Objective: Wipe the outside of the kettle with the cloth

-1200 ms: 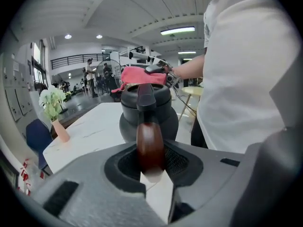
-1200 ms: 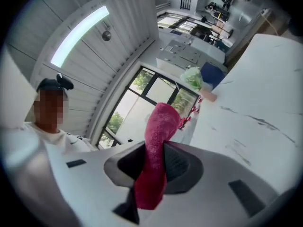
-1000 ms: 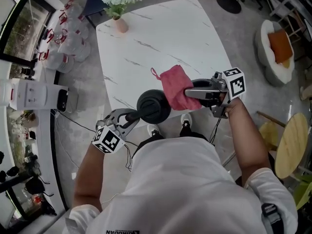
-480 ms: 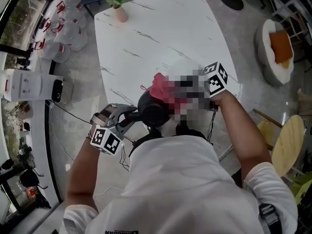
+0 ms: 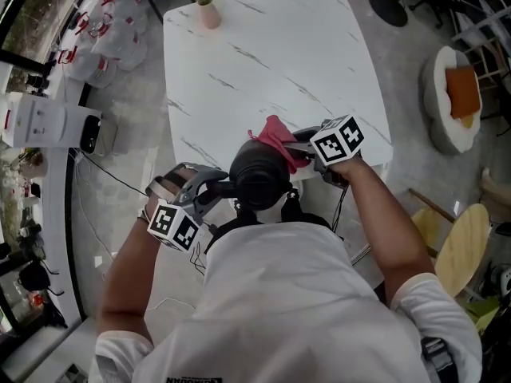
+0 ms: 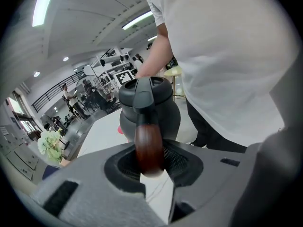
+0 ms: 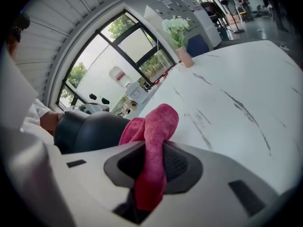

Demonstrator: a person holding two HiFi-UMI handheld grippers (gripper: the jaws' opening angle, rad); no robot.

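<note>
The kettle (image 5: 259,174) is dark and rounded. It appears to be carried in the air just off the near edge of the white marble bench (image 5: 263,54), not standing on it. The left hand-held gripper (image 6: 150,163) is clamped on its glossy brown handle (image 6: 148,143), with a pad pressing on each side of the grip.

That handle looks like the right place to hold. It is stiff and narrow enough for the jaws, and it leaves the body bare for wiping. It is also smooth and rounded, so the kettle could swivel or slip in the pads if pushed hard from one side. The body looks rigid, and probably fairly heavy even when empty.

The right hand-held gripper (image 7: 154,167) is closed on a fold of the pink cloth (image 7: 154,126). The rest of the cloth bunches forward out of the jaws and lies against the kettle's far side, just under the lid. The cloth is soft, light and limp, so it will drape to the curve. It only cleans where it is pressed, so the bunched end should lead and the hard jaw tips should stay off the kettle's surface.
</note>
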